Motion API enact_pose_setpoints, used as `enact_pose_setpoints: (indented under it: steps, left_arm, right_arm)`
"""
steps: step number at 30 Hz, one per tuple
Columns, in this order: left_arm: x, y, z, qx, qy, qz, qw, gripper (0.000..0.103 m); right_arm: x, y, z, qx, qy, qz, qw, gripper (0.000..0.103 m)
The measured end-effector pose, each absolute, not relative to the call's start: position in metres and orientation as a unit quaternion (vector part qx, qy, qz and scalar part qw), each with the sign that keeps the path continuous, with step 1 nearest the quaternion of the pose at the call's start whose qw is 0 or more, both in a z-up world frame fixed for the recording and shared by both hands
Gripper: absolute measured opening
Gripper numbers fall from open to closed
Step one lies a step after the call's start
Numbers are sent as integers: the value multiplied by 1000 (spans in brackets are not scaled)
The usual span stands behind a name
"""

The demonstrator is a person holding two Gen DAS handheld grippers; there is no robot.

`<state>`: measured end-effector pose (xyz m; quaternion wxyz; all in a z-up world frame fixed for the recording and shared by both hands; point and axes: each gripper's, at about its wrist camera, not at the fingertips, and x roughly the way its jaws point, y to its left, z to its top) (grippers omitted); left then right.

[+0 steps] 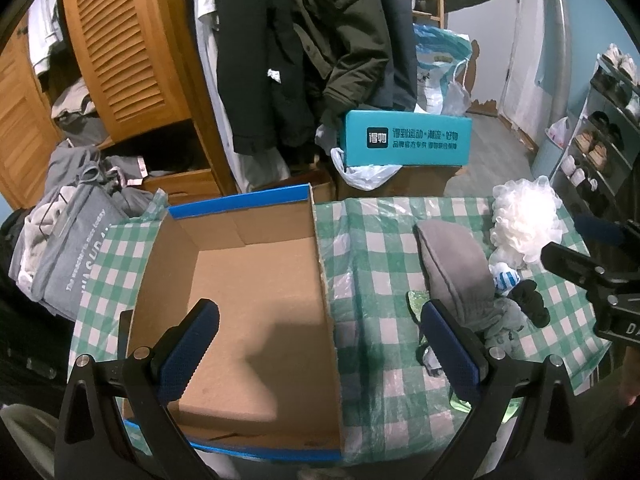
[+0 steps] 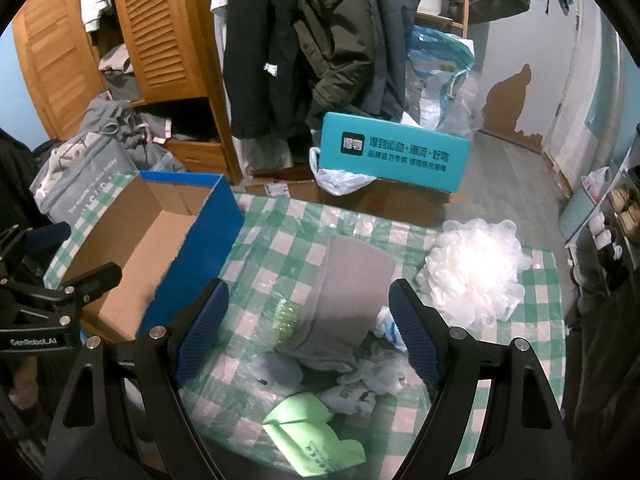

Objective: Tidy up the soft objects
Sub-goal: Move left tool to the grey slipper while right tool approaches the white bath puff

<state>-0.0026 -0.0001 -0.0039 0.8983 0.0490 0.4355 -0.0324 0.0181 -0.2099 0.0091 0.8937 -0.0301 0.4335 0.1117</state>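
Observation:
An empty cardboard box (image 1: 256,280) with blue edges sits on the left of the green checked tablecloth (image 1: 372,240). My left gripper (image 1: 320,344) hangs open over the box's near right wall, holding nothing. In the right wrist view my right gripper (image 2: 308,324) is open above a folded grey cloth (image 2: 344,280), with nothing between its fingers. A white mesh bath puff (image 2: 476,272) lies right of the cloth. Around the cloth's near end lie a light green pack (image 2: 312,436), crumpled white plastic (image 2: 372,376) and a small grey soft item (image 2: 276,372). A black soft piece (image 1: 532,300) lies beside the cloth.
A teal shoe box (image 2: 396,152) rests on cartons behind the table. Coats (image 2: 304,40) hang by a wooden louvred wardrobe (image 2: 160,32). Piled grey clothes (image 1: 72,232) lie at the left, a shoe rack (image 1: 604,120) stands at the right.

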Motion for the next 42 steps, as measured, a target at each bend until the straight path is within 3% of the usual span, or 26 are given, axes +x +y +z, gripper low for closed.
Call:
enact_pose_setpoints:
  steps: [9, 26, 36, 42]
  left_arm:
    - [19, -35, -22, 53, 471, -63, 878, 102]
    - [99, -107, -35, 71, 547, -115, 826, 102]
    - [151, -143, -74, 66, 601, -120, 788, 102]
    - [174, -159, -107, 87, 627, -106, 767, 102]
  right_arm:
    - [27, -248, 0, -24, 447, 65, 892, 81]
    - [90, -338, -40, 2, 545, 2, 838, 81]
    - [147, -368, -75, -2, 575, -25, 818, 81]
    - [165, -386, -109, 59, 599, -21, 798, 81]
